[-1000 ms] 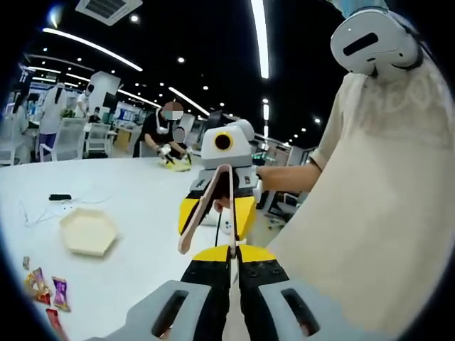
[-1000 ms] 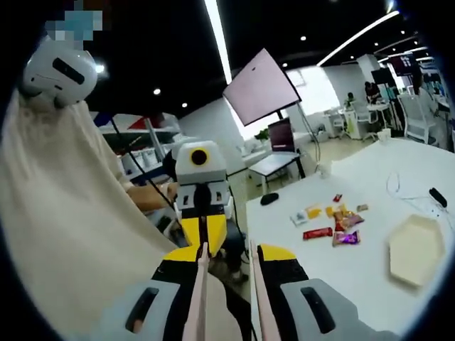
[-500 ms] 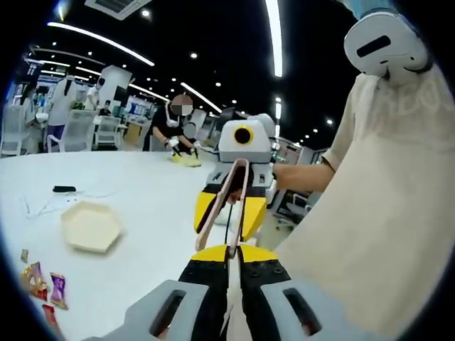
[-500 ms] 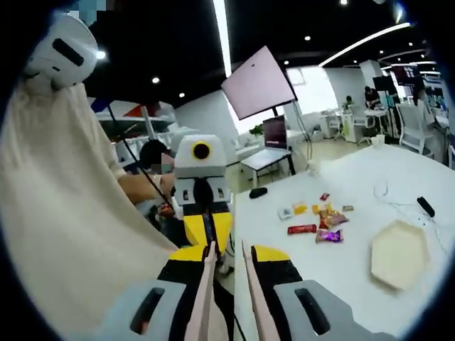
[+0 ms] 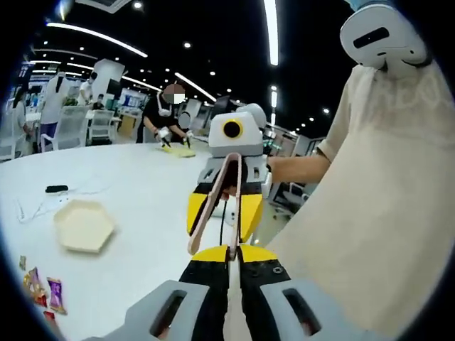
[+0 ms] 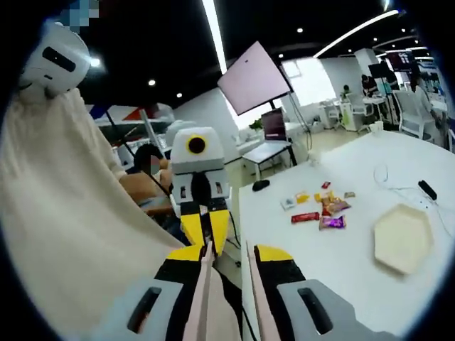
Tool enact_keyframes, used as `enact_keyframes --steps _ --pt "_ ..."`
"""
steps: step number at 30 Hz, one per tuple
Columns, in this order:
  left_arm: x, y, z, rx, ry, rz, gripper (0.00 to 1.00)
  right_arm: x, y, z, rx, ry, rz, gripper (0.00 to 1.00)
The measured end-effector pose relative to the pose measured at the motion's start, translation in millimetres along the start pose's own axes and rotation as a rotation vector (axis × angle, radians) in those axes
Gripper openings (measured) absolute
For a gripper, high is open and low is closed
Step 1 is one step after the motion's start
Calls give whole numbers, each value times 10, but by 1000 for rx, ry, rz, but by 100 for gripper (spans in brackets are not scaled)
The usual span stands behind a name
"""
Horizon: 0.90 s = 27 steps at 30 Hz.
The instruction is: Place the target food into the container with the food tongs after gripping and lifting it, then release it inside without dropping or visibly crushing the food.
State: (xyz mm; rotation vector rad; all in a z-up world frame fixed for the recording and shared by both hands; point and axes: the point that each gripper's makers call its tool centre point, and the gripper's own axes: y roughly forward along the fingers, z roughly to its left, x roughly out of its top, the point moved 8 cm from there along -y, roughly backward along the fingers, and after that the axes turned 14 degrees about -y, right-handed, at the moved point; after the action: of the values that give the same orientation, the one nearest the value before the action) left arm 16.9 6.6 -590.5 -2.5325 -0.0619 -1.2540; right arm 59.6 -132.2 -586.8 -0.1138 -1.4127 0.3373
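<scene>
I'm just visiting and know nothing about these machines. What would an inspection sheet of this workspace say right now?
Surface: white table, mostly bare.
Job's things: pale hexagonal container sits with nothing inside; wrapped snacks lie apart from it; pink food tongs are held in the air.
Clutter: small dark object near the table edge.
Grippers: right gripper clamps the tongs' arms; left gripper is shut on the tongs' tip. Both face each other off the table.
Cables: thin white cable with a black device beyond the container.
Surroundings: open office, ceiling light strips, a wall screen, people at other tables.
</scene>
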Motion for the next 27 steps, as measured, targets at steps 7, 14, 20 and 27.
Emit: enact_keyframes --steps 7,14,20,27 --pt "-9 68 19 12 -5 13 1 -58 -36 -3 18 20 -14 33" --pt "45 80 40 22 -16 -8 1 -71 -90 -70 -24 9 -71 28" --pt "19 91 53 26 -26 -5 1 -84 -63 -105 -1 -25 -65 28" --pt "-8 -38 182 9 -51 -20 1 -39 92 -156 -23 -17 -27 28"
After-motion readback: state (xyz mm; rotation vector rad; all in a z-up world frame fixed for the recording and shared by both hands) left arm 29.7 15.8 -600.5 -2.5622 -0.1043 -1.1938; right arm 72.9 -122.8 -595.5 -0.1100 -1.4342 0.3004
